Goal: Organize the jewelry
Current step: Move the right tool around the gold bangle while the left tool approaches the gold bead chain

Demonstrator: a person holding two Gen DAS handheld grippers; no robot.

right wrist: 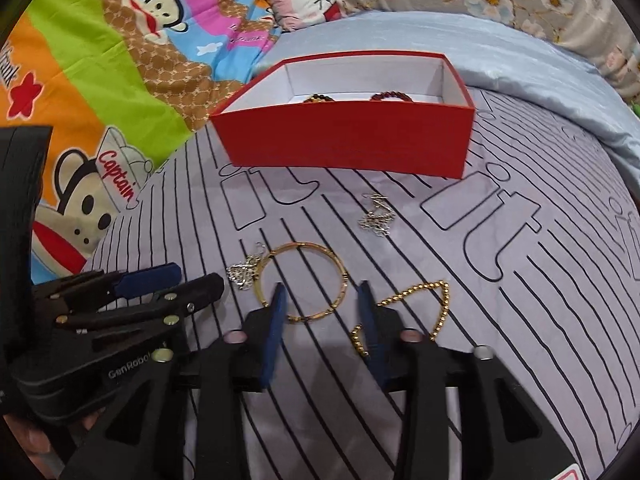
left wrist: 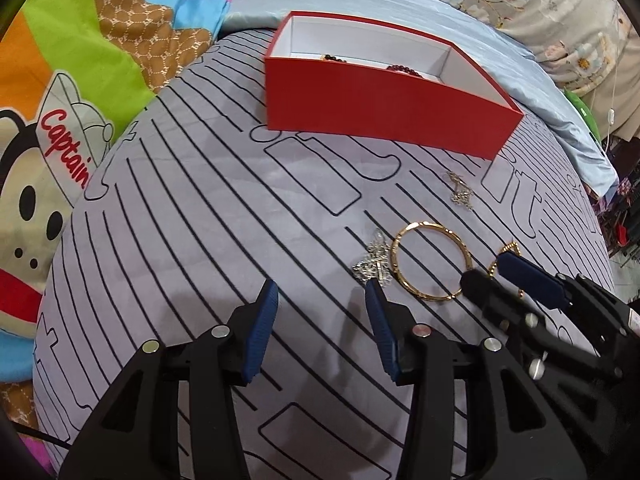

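Jewelry lies scattered on the grey line-patterned cloth (right wrist: 440,360) that we work over, in front of the red box (right wrist: 344,140). That open box sits with its long side across our view, and two dark beaded bracelets (right wrist: 320,98) rest on its white floor against the near wall.

On the cloth we see a gold bangle (right wrist: 304,280) lying flat, a small silver piece (right wrist: 242,274) just beside its left edge, and a second silver piece (right wrist: 376,216) farther off toward the box. A gold beaded chain (right wrist: 420,300), bent into a rough triangle, lies to the bangle's right with its long axis running from the near left to the far right.

Our right gripper (right wrist: 322,304) points down at the cloth with its jaws partly apart and nothing pinched; its left finger overlaps the bangle's near rim, its right finger the chain's end. Our left gripper (left wrist: 322,300) hangs over bare cloth, jaws partly apart, empty, its right fingertip next to the nearer silver piece.
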